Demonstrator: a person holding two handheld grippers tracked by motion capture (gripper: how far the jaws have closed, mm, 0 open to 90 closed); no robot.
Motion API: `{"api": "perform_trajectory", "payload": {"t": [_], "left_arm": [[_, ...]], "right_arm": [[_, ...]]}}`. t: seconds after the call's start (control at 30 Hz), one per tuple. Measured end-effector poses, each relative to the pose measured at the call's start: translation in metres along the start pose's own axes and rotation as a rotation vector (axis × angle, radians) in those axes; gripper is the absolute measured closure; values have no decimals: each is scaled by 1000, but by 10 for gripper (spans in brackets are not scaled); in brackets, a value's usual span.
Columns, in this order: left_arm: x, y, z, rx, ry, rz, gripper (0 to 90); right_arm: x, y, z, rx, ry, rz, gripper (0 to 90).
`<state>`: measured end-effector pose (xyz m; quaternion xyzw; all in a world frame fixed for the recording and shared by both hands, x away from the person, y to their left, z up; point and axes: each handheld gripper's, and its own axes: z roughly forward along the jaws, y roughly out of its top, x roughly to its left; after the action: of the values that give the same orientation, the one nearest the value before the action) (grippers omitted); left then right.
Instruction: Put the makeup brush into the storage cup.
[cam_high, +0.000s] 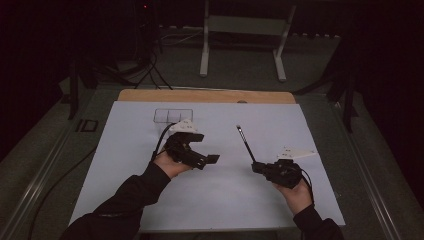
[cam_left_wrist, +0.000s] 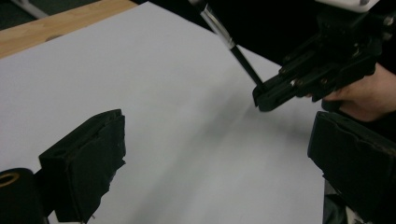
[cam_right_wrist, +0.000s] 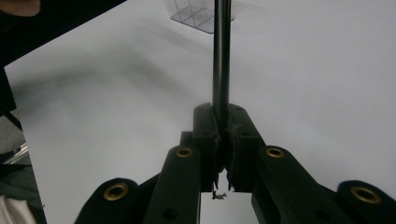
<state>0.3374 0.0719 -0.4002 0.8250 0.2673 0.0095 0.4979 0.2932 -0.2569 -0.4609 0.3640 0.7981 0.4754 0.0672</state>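
Rod: a thin black rod (cam_high: 246, 144) with a silvery band near its far end, clamped at its near end in my right tongs (cam_high: 256, 167) and slanting up and away over the white sheet (cam_high: 280, 125).
Right tongs: closed tight on the rod; in the right gripper view the rod (cam_right_wrist: 221, 60) runs straight out from between the pads.
Left tongs: my left tongs (cam_high: 212, 159) stand wide apart with nothing between them, well left of the rod.
Surfaces: smooth matte white sheet on a wooden table (cam_high: 205, 96).
Surroundings: a clear three-compartment box (cam_high: 172, 116) lies beyond my left hand (cam_high: 167, 162), nothing between it and the rod.
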Motion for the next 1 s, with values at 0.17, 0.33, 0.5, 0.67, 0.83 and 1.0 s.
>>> {"api": "perform_trajectory", "payload": {"t": [0.17, 0.33, 0.5, 0.67, 0.83, 1.0], "left_arm": [[1, 3, 11, -26, -21, -18, 63], [5, 3, 22, -65, -47, -54, 63], [9, 2, 31, -105, -73, -82, 73], [13, 2, 40, -146, -95, -136, 105], [14, 4, 50, -157, -96, -162, 163], [15, 4, 58, -176, -122, -193, 243]], "right_arm": [[0, 1, 1, 4, 2, -3, 839], [1, 1, 1, 8, 1, -9, 839], [1, 1, 1, 9, 5, -11, 839], [1, 1, 1, 10, 5, -14, 839], [1, 1, 2, 12, 9, -13, 840], [1, 2, 2, 13, 10, -14, 839]]}}
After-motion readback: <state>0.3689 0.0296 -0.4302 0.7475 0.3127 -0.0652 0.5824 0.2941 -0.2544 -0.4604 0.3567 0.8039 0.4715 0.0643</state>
